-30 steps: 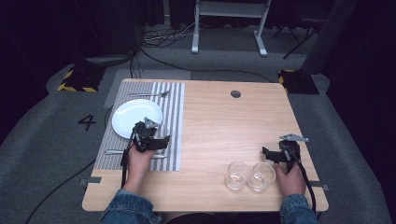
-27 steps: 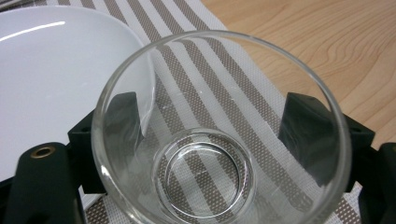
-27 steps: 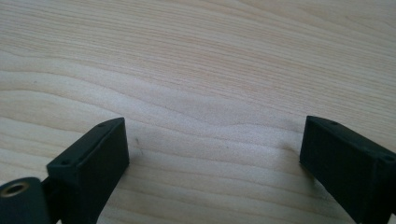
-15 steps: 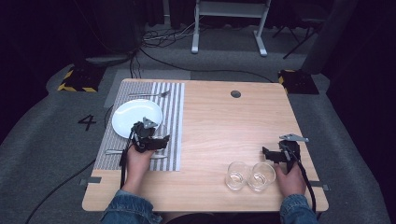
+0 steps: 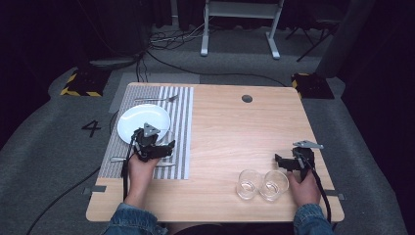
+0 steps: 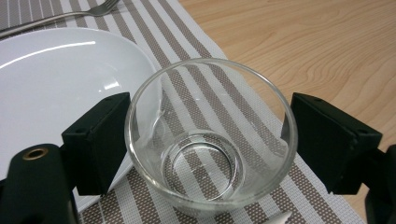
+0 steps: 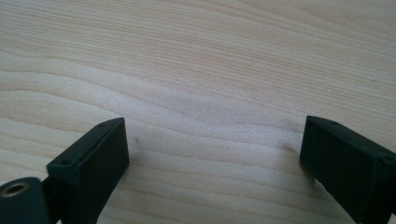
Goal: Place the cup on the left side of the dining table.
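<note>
Setting a glass point(image 6: 210, 140) down on the striped mat point(image 5: 182, 122) is the step you're on, by the look of it: it stands upright at the plate's point(image 5: 139, 117) 4 o'clock, just beside the rim, w/ the fork point(image 5: 156, 99) lying at the mat's 12 o'clock edge. Your left gripper point(image 5: 164, 149) has just been opening; the glass is between the jaws, and in the left gripper view there's a slim gap on the right side, while the left pad looks at or very near the wall, so I judge it let go. Your right gripper point(image 7: 212, 158) is spread wide w/ nothing in it, over bare worktop point(image 5: 235, 132), w/ two more glasses point(image 5: 248, 184) point(image 5: 273, 184) near its 8 o'clock. Next: open a bit more, then back the left gripper straight off so neither pad drags the rim and tips the glass or nudges it into the plate. Then prob. go for another glass.
</note>
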`<state>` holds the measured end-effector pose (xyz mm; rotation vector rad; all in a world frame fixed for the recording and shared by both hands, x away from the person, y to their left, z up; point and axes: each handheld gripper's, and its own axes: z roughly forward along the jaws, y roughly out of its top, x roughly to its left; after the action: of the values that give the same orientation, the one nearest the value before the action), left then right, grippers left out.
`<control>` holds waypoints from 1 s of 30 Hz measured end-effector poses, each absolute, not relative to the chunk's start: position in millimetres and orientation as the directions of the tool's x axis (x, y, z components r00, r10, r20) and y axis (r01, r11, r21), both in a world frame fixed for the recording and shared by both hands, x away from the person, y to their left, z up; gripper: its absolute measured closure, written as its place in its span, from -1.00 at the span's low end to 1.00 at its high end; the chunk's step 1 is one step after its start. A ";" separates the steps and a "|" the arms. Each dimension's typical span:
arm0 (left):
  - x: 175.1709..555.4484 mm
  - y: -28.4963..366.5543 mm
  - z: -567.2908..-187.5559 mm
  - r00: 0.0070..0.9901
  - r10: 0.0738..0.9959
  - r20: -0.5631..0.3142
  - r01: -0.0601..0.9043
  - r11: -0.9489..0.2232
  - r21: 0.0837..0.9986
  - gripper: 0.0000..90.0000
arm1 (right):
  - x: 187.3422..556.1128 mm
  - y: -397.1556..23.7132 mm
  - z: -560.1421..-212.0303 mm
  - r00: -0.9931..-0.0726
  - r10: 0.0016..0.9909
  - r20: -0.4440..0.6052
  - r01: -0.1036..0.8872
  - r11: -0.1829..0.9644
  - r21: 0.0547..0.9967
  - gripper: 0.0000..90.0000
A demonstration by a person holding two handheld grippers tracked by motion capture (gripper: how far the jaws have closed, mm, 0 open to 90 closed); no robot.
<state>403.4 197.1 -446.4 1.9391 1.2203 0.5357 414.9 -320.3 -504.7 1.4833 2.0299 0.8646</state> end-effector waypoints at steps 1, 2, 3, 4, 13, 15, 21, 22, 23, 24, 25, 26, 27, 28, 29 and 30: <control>401.3 198.4 -444.4 0.456 0.889 -0.043 0.566 -0.252 0.785 -0.64 | 414.9 -320.3 -504.7 -0.298 0.954 -0.011 0.652 0.212 0.728 -0.81; 399.4 199.0 -442.7 0.456 0.889 -0.041 0.564 -0.253 0.786 -0.64 | 414.9 -320.3 -504.7 -0.298 0.954 -0.011 0.652 0.212 0.728 -0.81; 396.2 199.6 -440.2 0.454 0.890 -0.040 0.557 -0.248 0.793 -0.64 | 415.0 -320.3 -504.7 -0.299 0.954 -0.013 0.652 0.214 0.727 -0.82; 396.2 199.6 -440.2 0.454 0.890 -0.040 0.557 -0.248 0.793 -0.64 | 415.0 -320.3 -504.7 -0.299 0.954 -0.013 0.652 0.214 0.727 -0.82; 369.1 200.3 -423.9 0.480 0.877 0.000 0.507 -0.278 0.816 -0.57 | 415.0 -320.3 -504.7 -0.298 0.954 -0.011 0.652 0.212 0.728 -0.81; 366.5 201.2 -423.2 0.481 0.877 0.013 0.504 -0.288 0.814 -0.54 | 415.1 -320.3 -504.7 -0.299 0.954 -0.010 0.652 0.213 0.728 -0.82; 351.2 208.9 -420.5 0.496 0.868 -0.009 0.511 -0.283 0.811 -0.54 | 415.5 -320.5 -504.7 -0.303 0.953 -0.010 0.652 0.215 0.727 -0.82; 351.2 208.9 -420.5 0.496 0.868 -0.009 0.511 -0.283 0.811 -0.54 | 415.5 -320.5 -504.7 -0.303 0.953 -0.010 0.652 0.215 0.727 -0.82; 347.4 210.7 -420.5 0.505 0.863 -0.008 0.513 -0.293 0.807 -0.54 | 415.5 -320.5 -504.7 -0.303 0.953 -0.010 0.652 0.215 0.727 -0.81; 347.4 210.7 -420.5 0.505 0.863 -0.008 0.513 -0.293 0.807 -0.54 | 415.5 -320.5 -504.7 -0.303 0.953 -0.010 0.652 0.215 0.727 -0.81; 343.6 212.0 -420.9 0.506 0.862 -0.010 0.514 -0.292 0.807 -0.54 | 415.6 -320.5 -504.6 -0.304 0.953 -0.009 0.652 0.215 0.727 -0.81; 343.6 212.0 -420.9 0.506 0.862 -0.010 0.514 -0.292 0.807 -0.53 | 415.6 -320.5 -504.6 -0.304 0.953 -0.009 0.652 0.215 0.727 -0.81; 339.9 213.6 -421.0 0.504 0.864 -0.007 0.516 -0.295 0.804 -0.53 | 415.7 -320.6 -504.6 -0.305 0.952 -0.010 0.651 0.216 0.727 -0.81; 337.7 214.7 -420.9 0.501 0.866 -0.002 0.516 -0.297 0.804 -0.53 | 415.8 -320.7 -504.6 -0.306 0.952 -0.011 0.651 0.218 0.727 -0.81; 332.7 218.1 -420.3 0.498 0.867 -0.001 0.515 -0.295 0.805 -0.52 | 415.9 -320.7 -504.6 -0.307 0.952 -0.011 0.651 0.218 0.727 -0.81; 332.7 218.1 -420.3 0.498 0.867 -0.001 0.515 -0.295 0.805 -0.52 | 415.9 -320.7 -504.6 -0.307 0.952 -0.011 0.651 0.218 0.727 -0.81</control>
<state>332.7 218.1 -420.3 1.9629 1.1375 0.5733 415.9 -320.7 -504.6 1.4775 2.0385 0.8685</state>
